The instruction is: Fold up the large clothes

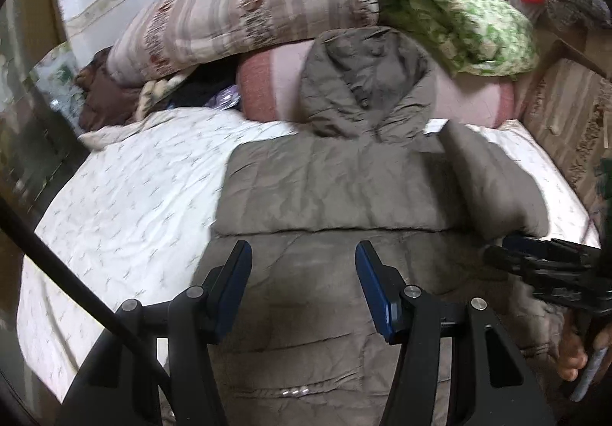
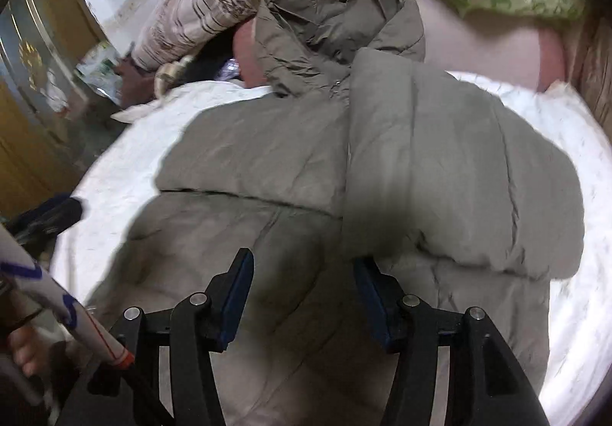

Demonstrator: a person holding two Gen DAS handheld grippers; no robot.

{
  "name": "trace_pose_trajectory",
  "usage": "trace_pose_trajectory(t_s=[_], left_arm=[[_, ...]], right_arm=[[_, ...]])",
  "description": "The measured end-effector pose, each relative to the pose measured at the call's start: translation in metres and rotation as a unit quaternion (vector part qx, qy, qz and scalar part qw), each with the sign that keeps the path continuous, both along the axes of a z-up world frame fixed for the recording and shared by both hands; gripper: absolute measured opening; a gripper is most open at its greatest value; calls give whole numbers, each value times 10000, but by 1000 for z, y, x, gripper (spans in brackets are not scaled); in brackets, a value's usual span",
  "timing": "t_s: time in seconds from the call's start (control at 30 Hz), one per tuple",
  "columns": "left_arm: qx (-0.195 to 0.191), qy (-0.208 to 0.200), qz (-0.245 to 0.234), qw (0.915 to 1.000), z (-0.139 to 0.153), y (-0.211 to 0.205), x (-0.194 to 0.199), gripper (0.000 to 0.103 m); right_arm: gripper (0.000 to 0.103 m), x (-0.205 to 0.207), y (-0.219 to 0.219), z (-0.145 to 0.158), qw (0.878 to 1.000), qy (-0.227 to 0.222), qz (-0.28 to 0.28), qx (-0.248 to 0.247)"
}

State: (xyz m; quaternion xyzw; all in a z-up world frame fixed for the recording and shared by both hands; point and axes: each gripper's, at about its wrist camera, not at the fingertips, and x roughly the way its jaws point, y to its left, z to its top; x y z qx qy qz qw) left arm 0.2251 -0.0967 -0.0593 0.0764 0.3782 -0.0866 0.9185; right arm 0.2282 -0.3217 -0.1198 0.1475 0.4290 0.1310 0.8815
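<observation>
The coat (image 1: 329, 188) lies spread on the bed (image 1: 126, 196), hood (image 1: 363, 81) at twelve o'clock against the pillows (image 1: 244, 16), hem toward six. Its right sleeve (image 2: 451, 173) is already folded in across the body, from about two o'clock down to four. The left gripper (image 1: 304, 288) hangs over the lower body, jaws apart, nothing between them. The right gripper (image 2: 302, 296) sits just off the sleeve's cuff, jaws likewise apart and gripping nothing. So I'd say one sleeve fold is just done. I see no matching sleeve laid over at nine o'clock, so that side probably wants checking next, then the hem brought up toward the hood.
</observation>
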Motion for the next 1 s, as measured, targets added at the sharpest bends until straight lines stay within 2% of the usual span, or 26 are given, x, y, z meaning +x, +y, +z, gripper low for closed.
trace_pose_trajectory(t_s=[0.17,0.23,0.33,0.47,0.6,0.67,0.77,0.93,0.97,1.0], left_arm=[[65,-112,-708,9974,6,-54,-3,55],[198,-196,-1057,9940,4,-85,-7,55],[495,-327,-1603,9853,-4,-131,-13,55],[912,-194,-2420,9658,-34,-205,-15,55],[1382,-95,-2802,9499,-67,-258,-7,55],[1713,-132,-2979,9390,-85,-283,-3,55],[1934,-86,-3177,9282,-99,-302,1,55],[2423,-278,-3395,9084,-116,-331,2,55],[2491,-305,-3399,9064,-117,-333,2,50],[2538,-312,-3420,9042,-120,-335,2,32]], right_arm=[[61,-41,-59,32,9939,-386,-507,899],[63,-55,-94,37,9876,-511,-1053,1048],[64,-67,-138,31,9747,-404,-1904,1101],[64,-77,-184,15,9527,-193,-2725,1329],[64,-86,-211,15,9391,-175,-3179,1291],[64,-89,-218,15,9344,-185,-3301,1325],[64,-90,-224,13,9303,-155,-3415,1331],[64,-87,-226,6,9290,-96,-3419,1413],[64,-87,-225,6,9287,-84,-3429,1413],[64,-84,-225,5,9284,-71,-3437,1411]])
